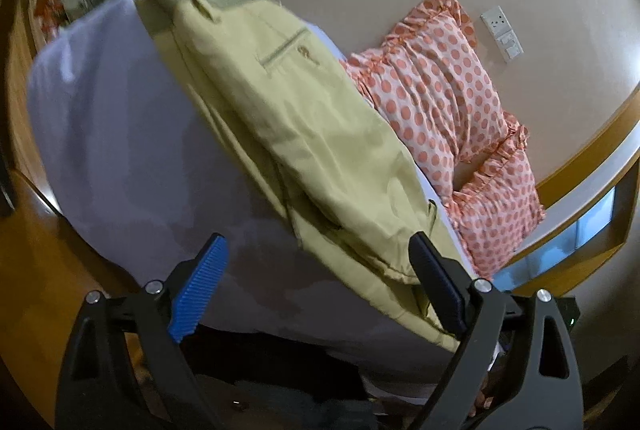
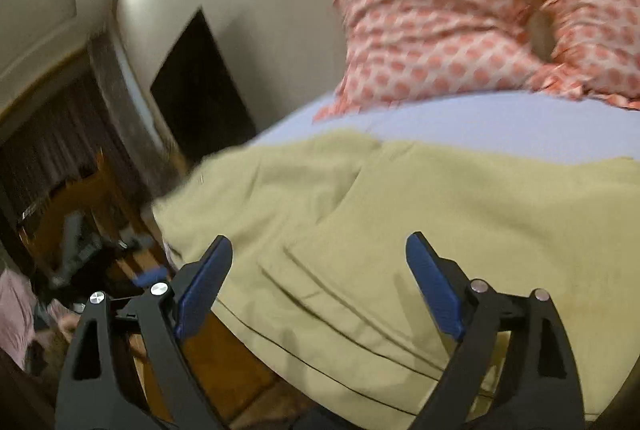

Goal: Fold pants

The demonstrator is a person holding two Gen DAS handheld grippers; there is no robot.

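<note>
Currently:
Pants (image 1: 304, 133): khaki, lying lengthwise on the bed sheet (image 1: 120, 133), legs stacked so a fold can follow; hem end nearest the grippers.
Left gripper (image 1: 316, 258): jaws apart, empty, hovering at the hem edge.
Right gripper (image 2: 320, 262): jaws apart, empty, above the fabric.
Pillows (image 1: 452, 101): against the wall, beside the pants.
Next step (judged): clamp the hems.

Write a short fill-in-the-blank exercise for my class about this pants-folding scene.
1. The khaki pants lie on a ___ bedsheet.
2. The pillows have orange ___ on them.
3. The left gripper and the right gripper both have their jaws ___.

Missing words: lavender; dots; open
</note>
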